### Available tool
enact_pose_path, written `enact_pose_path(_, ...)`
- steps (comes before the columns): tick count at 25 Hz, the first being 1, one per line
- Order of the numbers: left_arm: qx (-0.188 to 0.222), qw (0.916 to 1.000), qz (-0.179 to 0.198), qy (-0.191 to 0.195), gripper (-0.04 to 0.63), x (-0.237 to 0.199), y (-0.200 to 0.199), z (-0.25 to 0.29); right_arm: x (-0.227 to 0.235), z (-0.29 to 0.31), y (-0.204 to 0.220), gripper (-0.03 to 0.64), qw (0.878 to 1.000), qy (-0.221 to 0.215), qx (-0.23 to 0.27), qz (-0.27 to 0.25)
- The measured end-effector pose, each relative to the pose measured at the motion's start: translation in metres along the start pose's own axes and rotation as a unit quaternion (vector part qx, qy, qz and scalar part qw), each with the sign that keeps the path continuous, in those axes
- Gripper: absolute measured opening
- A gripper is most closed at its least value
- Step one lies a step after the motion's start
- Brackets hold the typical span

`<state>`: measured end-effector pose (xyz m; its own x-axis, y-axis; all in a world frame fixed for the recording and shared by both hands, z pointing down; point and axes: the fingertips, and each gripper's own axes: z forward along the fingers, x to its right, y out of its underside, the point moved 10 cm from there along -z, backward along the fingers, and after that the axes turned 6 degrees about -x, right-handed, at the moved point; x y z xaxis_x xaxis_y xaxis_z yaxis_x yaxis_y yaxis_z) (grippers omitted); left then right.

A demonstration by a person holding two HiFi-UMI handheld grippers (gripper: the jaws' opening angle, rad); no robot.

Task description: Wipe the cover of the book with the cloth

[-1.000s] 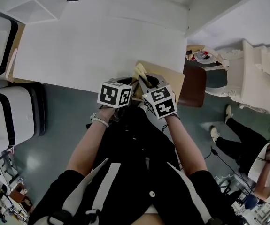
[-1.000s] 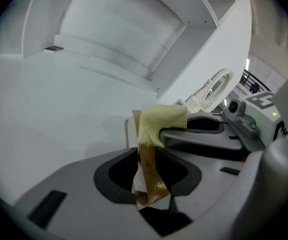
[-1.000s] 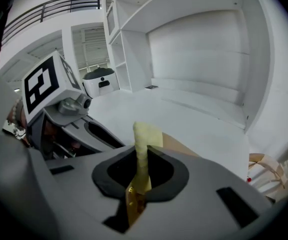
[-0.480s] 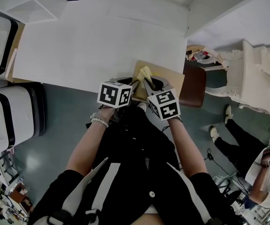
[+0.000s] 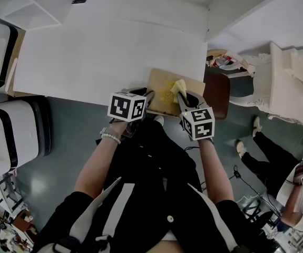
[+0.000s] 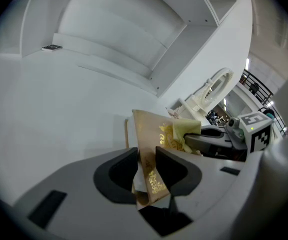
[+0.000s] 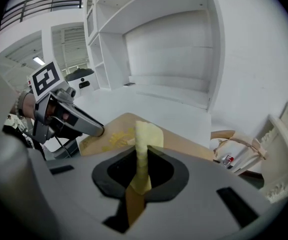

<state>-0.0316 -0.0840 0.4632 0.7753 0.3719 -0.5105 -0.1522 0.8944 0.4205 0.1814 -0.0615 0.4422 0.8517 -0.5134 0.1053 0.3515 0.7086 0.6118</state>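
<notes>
So, counting up: one book (image 5: 162, 84), one yellow cloth (image 5: 178, 85), two grippers. The book has a tan cover with gold print and lies at the near edge of the white desk (image 5: 104, 57), close to its right corner. The left gripper (image 6: 146, 169) has its fingers (image 6: 173, 170) pinching the book's near edge. The right gripper (image 7: 141, 166) has its fingers (image 7: 117, 168) clamped on the cloth, which sticks up past the tips over the cover. In the head view the marker cubes hide the book's near edge and both grips. Two white machines (image 5: 14, 130) on the left are cut off by the frame, and so is a second person (image 5: 277, 157) on the right. The clutter beside the brown seat (image 5: 218, 96) is too small to make out.
</notes>
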Motion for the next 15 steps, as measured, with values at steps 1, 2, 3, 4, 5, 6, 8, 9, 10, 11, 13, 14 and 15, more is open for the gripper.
enact_pose_path(1,-0.001,1.0,0.0,0.0,0.114,0.0,0.0,0.0,0.003,-0.003,0.003,0.037,1.0,0.006,-0.001,0.005)
enact_pose_path(2,-0.001,1.0,0.0,0.0,0.114,0.0,0.0,0.0,0.006,-0.006,0.006,0.037,1.0,0.011,-0.001,0.009)
enact_pose_path(3,-0.001,1.0,0.0,0.001,0.114,0.0,0.0,0.0,0.009,-0.008,0.009,0.035,1.0,0.016,-0.002,0.014)
enact_pose_path(4,-0.001,1.0,0.0,0.002,0.114,0.0,0.0,0.0,0.012,-0.011,0.011,0.037,1.0,0.021,-0.003,0.017)
enact_pose_path(5,-0.001,1.0,0.0,0.002,0.114,0.0,0.0,0.0,0.015,-0.013,0.014,0.037,0.999,0.026,-0.004,0.021)
enact_pose_path(6,0.0,1.0,0.0,0.002,0.114,0.001,-0.001,0.0,0.018,-0.016,0.017,0.037,0.999,0.032,-0.005,0.025)
enact_pose_path(8,0.0,1.0,0.0,0.002,0.114,0.0,-0.001,0.0,0.024,-0.021,0.022,0.037,0.999,0.042,-0.008,0.034)
enact_pose_path(9,-0.001,1.0,0.001,0.001,0.114,0.0,-0.001,0.0,0.026,-0.024,0.025,0.037,0.998,0.047,-0.009,0.039)
enact_pose_path(10,-0.001,1.0,0.001,0.001,0.114,0.0,-0.001,0.0,0.029,-0.026,0.028,0.037,0.998,0.051,-0.01,0.043)
enact_pose_path(11,-0.002,1.0,0.001,0.0,0.114,0.0,-0.001,0.0,0.031,-0.029,0.031,0.037,0.997,0.055,-0.011,0.047)
enact_pose_path(13,-0.002,1.0,0.002,-0.001,0.114,0.0,-0.001,-0.001,0.035,-0.034,0.037,0.037,0.996,0.063,-0.013,0.055)
enact_pose_path(14,-0.002,1.0,0.002,-0.001,0.114,0.0,-0.001,-0.001,0.036,-0.036,0.04,0.037,0.996,0.067,-0.014,0.058)
enact_pose_path(15,-0.002,1.0,0.002,0.0,0.114,0.0,-0.001,-0.001,0.037,-0.038,0.042,0.037,0.996,0.07,-0.015,0.061)
